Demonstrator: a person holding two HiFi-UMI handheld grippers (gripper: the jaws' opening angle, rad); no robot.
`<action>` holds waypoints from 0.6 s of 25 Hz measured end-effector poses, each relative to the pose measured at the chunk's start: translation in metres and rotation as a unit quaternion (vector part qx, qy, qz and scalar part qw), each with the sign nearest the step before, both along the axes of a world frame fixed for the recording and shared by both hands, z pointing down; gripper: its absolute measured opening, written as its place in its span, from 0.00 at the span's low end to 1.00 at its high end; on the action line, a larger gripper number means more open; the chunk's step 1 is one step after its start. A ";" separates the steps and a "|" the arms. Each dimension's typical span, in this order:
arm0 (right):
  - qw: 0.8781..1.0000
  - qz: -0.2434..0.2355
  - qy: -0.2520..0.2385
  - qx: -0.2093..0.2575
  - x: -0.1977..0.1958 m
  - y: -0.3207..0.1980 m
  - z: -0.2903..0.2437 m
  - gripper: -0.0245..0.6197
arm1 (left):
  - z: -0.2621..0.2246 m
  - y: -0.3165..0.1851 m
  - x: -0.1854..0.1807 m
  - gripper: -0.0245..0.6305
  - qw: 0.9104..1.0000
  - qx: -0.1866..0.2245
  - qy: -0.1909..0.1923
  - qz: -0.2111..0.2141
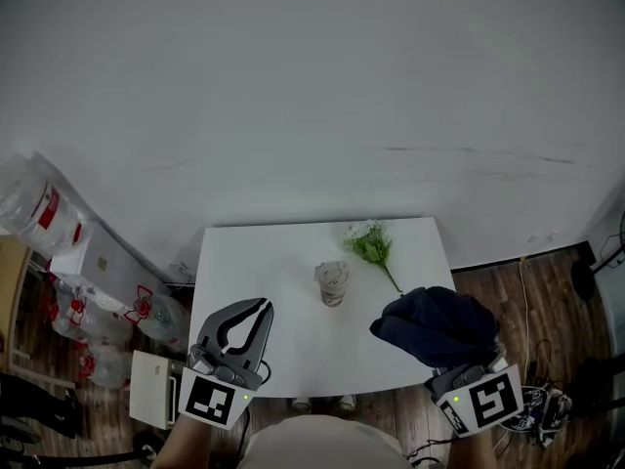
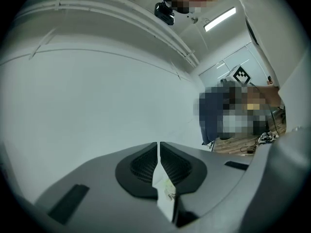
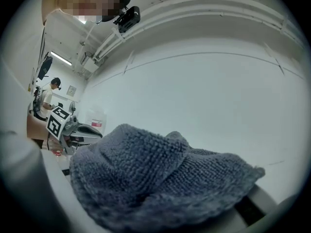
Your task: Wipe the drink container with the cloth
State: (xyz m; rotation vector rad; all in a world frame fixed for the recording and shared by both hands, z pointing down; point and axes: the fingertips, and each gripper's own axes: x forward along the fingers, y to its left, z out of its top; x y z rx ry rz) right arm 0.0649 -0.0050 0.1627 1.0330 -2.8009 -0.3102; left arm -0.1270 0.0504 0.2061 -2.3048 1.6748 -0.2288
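Right gripper (image 1: pixel 457 371) clamps the dark blue cloth (image 1: pixel 435 325) over the table's (image 1: pixel 264 262) near right corner; left gripper (image 1: pixel 262 309) is closed on nothing. Wiping not yet begun: the cloth must next reach the tan drink container (image 1: pixel 332 282) at table centre, apparently upright, long axis vertical.

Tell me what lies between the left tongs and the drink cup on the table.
Nothing: the head view shows only bare white table between the left tongs and the cup.
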 end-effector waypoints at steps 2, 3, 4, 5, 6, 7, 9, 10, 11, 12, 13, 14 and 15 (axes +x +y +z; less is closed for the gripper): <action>1.000 -0.007 -0.001 -0.014 -0.002 0.004 0.008 0.10 | 0.009 0.004 0.006 0.08 1.000 -0.010 -0.001 0.013; 1.000 -0.011 -0.002 -0.022 -0.003 0.006 0.013 0.10 | 0.012 0.007 0.008 0.08 1.000 -0.015 0.004 0.019; 0.999 -0.014 -0.002 -0.029 -0.005 0.008 0.017 0.10 | 0.014 0.008 0.010 0.08 0.999 -0.019 0.013 0.023; 0.999 -0.016 -0.001 -0.035 -0.006 0.010 0.020 0.10 | 0.015 0.009 0.012 0.08 0.999 -0.022 0.023 0.026; 0.999 -0.018 -0.001 -0.040 -0.008 0.012 0.024 0.10 | 0.017 0.010 0.013 0.07 0.999 -0.025 0.031 0.028; 0.999 -0.020 0.000 -0.045 -0.009 0.015 0.028 0.10 | 0.020 0.011 0.015 0.07 0.998 -0.029 0.037 0.029; 0.998 -0.023 0.003 -0.054 -0.012 0.020 0.036 0.10 | 0.024 0.013 0.018 0.07 0.998 -0.033 0.037 0.033; 0.998 -0.025 0.005 -0.056 -0.014 0.022 0.040 0.10 | 0.025 0.014 0.020 0.07 0.998 -0.034 0.033 0.036; 0.998 -0.027 0.007 -0.059 -0.015 0.024 0.043 0.10 | 0.026 0.014 0.021 0.07 0.998 -0.033 0.030 0.039; 0.998 -0.029 0.009 -0.060 -0.017 0.025 0.045 0.10 | 0.026 0.014 0.023 0.07 0.998 -0.033 0.025 0.042; 0.998 -0.031 0.010 -0.061 -0.018 0.026 0.046 0.10 | 0.026 0.013 0.024 0.07 0.998 -0.033 0.017 0.046; 0.998 -0.032 0.010 -0.062 -0.019 0.026 0.047 0.10 | 0.025 0.012 0.025 0.07 0.998 -0.034 0.010 0.050; 0.998 -0.033 0.010 -0.062 -0.020 0.026 0.047 0.10 | 0.025 0.012 0.025 0.07 0.998 -0.034 0.004 0.054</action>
